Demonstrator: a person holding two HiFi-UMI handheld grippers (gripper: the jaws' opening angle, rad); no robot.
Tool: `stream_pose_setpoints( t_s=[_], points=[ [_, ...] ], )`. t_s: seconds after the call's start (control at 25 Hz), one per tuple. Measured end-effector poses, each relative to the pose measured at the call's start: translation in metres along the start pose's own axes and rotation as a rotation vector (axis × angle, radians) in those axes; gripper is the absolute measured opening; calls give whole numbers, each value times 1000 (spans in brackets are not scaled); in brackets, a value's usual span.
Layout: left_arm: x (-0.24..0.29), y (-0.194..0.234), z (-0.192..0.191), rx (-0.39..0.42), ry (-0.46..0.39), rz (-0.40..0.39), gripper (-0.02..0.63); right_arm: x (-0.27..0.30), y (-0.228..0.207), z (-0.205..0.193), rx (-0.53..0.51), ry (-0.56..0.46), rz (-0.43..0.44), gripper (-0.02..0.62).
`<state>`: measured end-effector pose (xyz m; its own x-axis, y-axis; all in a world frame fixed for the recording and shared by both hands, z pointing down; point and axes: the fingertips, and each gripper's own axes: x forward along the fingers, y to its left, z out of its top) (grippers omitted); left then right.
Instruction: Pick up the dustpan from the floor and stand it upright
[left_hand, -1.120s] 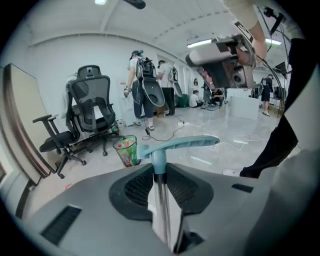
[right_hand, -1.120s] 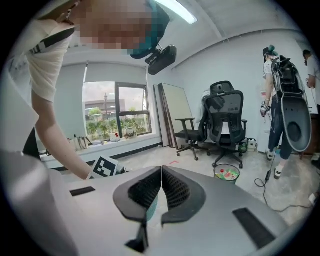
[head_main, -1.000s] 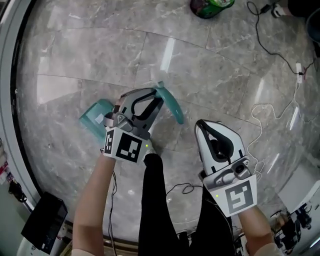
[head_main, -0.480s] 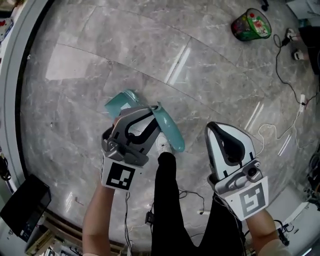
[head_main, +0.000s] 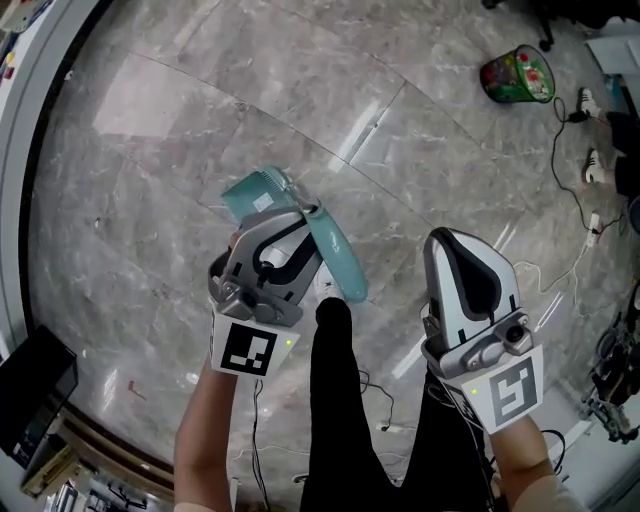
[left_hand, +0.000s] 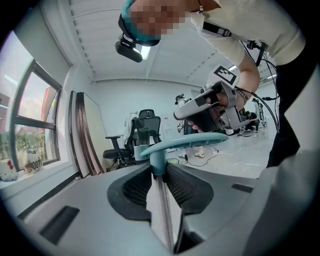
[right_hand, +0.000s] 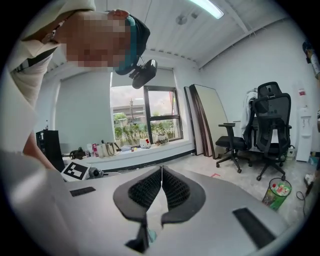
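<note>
Firmly, the left tongs (head_main: 300, 222) clench the dustpan (head_main: 338, 262) by its handle, ready to swing it upright. The right tongs (head_main: 462, 245) idle, clenched empty.

Green bin (head_main: 517, 75), perhaps holding rubbish; marble floor (head_main: 150, 200); office chair (right_hand: 272, 115).

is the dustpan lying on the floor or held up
Held up: the left tool is shut on the dustpan, holding it above the floor.

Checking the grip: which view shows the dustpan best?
The head view: most of the dustpan, pan and handle, held in the left gripper. The left gripper view shows only its handle between shut jaws; the right gripper view shows nothing clear of it.
</note>
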<state>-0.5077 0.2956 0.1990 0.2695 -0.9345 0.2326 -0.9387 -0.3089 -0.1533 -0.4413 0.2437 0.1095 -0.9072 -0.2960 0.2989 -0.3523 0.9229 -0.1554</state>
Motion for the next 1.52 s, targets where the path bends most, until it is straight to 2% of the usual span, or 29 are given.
stream_pose_setpoints(
  t_s=[0.12, 0.36, 0.52, 0.6, 0.64, 0.68, 0.76, 0.8, 0.88, 0.96, 1.12, 1.24, 1.36, 1.52],
  points=[
    [-1, 0, 0, 19, -3, 16, 91, 2, 7, 5, -2, -4, 9, 17],
    [-7, -1, -9, -1, 18, 78, 92, 0, 12, 10, -12, -8, 31, 17],
    [-23, 2, -19, 12, 63, 103, 92, 1, 19, 12, -24, -14, 47, 17],
    [-37, 7, -28, -23, 97, 128, 91, 1, 22, 14, -22, -20, 46, 17],
    [-46, 10, -31, -47, 116, 146, 67, 0, 24, 15, -19, -23, 46, 17],
    [-56, 12, -31, -62, 131, 167, 14, -1, 26, 16, -16, -25, 46, 17],
    [-74, 19, -20, -69, 151, 224, 11, -4, 30, 21, -16, -40, 50, 17],
    [-83, 25, -10, -90, 151, 269, 11, -5, 33, 27, -17, -55, 55, 17],
    [-99, 37, 21, -207, 106, 390, 11, -9, 41, 44, -25, -82, 64, 17],
    [-114, 37, 61, -293, 63, 458, 11, -21, 51, 60, -33, -69, 62, 17],
    [-139, 18, 158, -280, 11, 452, 11, -54, 77, 118, 12, -83, 82, 17],
    [-150, -3, 220, -262, -4, 425, 11, -86, 95, 171, -8, -116, 119, 17],
    [-160, -14, 281, -283, -66, 427, 11, -121, 110, 225, -14, -186, 145, 17],
    [-170, -36, 355, -272, -116, 447, 11, -183, 113, 269, -75, -244, 132, 17]
  ],
)
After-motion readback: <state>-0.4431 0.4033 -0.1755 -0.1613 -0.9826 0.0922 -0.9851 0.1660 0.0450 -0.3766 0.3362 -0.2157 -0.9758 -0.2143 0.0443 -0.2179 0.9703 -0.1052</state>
